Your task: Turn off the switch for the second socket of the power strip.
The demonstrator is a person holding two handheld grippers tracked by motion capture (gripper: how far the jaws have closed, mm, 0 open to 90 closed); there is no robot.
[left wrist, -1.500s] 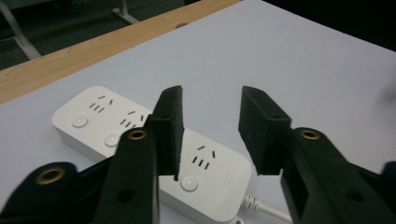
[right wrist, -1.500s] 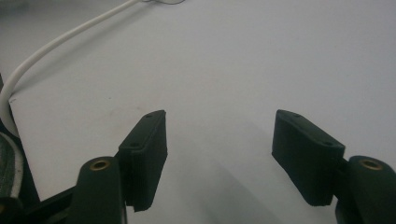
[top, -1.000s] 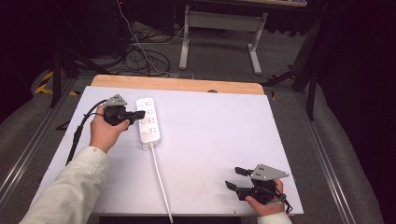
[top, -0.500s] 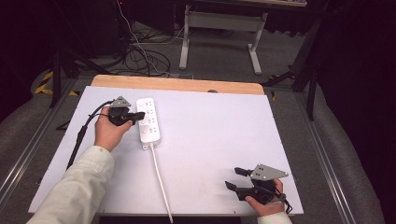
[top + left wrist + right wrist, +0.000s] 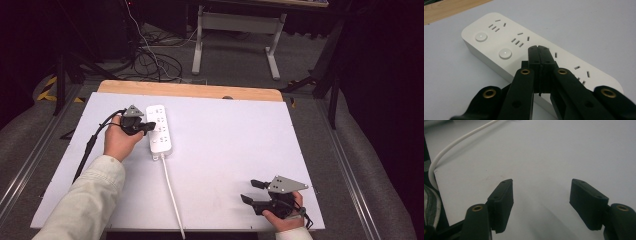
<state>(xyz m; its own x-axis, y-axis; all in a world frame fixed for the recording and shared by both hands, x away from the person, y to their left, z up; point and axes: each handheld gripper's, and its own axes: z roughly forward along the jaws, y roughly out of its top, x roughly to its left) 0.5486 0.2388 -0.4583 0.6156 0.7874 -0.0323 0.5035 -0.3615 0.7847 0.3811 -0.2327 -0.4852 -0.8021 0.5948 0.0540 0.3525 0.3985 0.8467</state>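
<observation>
The left hand-held gripper (image 5: pixel 146 126) has edged slightly onto the power strip (image 5: pixel 159 129).

One power strip, one cord, two grippers on one white board

A single white power strip (image 5: pixel 160 129) lies on the one white board (image 5: pixel 225 150), with one white cord (image 5: pixel 170 195) running from its near end; in the left gripper view two round buttons (image 5: pixel 481 37) show on its top, each beside a group of socket slots, and at least four such slot groups can be made out. Two hand-held grippers are on the board, the left gripper (image 5: pixel 148 126) and the right gripper (image 5: pixel 250 191), each with two black jaws and one grey three-cornered plate. Two hands hold them, and one light sleeve (image 5: pixel 85 200) is in view
</observation>
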